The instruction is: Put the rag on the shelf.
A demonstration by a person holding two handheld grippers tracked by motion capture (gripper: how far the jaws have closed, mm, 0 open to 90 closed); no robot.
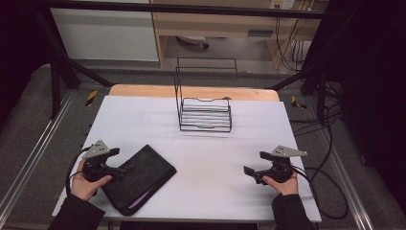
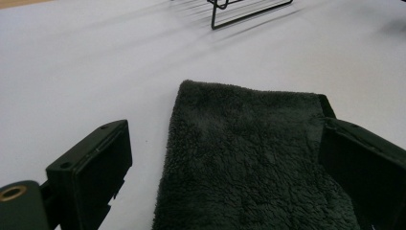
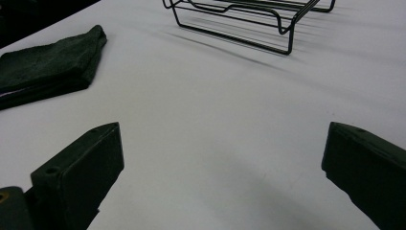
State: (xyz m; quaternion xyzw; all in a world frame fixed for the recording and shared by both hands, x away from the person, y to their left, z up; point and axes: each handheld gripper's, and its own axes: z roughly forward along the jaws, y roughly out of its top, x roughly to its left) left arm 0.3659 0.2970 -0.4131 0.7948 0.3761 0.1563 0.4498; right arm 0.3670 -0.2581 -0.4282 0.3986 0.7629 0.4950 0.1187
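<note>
In the high view, a folded dark towel (image 1: 139,178) is seen lying flat on the white table (image 1: 201,158), at the near left, turned at an angle to the table's edge. A thin purple strip is visible along its near edge. The left gripper (image 1: 120,160) is held by a hand just beside the towel's left side, with its jaws reaching over the towel's left part; they are spread apart and nothing is grasped. The right gripper (image 1: 254,166) is held at the near right, well apart from the towel, with its jaws also spread and empty over bare table. A black wire rack (image 1: 205,114) is placed toward the far middle of the table, well apart from both grippers.

In the left gripper view, the towel (image 2: 249,163) is shown between the two black jaws, its fleecy surface spread out below them. The jaws are parted widely; the right-hand jaw is seen over the towel's edge, while the left-hand jaw is seen over bare table. Whether the towel is touched cannot be told. A corner of the wire rack (image 2: 249,12) is seen at the top.

In the right gripper view, the jaws are held wide apart over bare table, with nothing between them. The towel (image 3: 48,67) is seen far off at the upper left, and the wire rack (image 3: 249,19) at the top.
</note>
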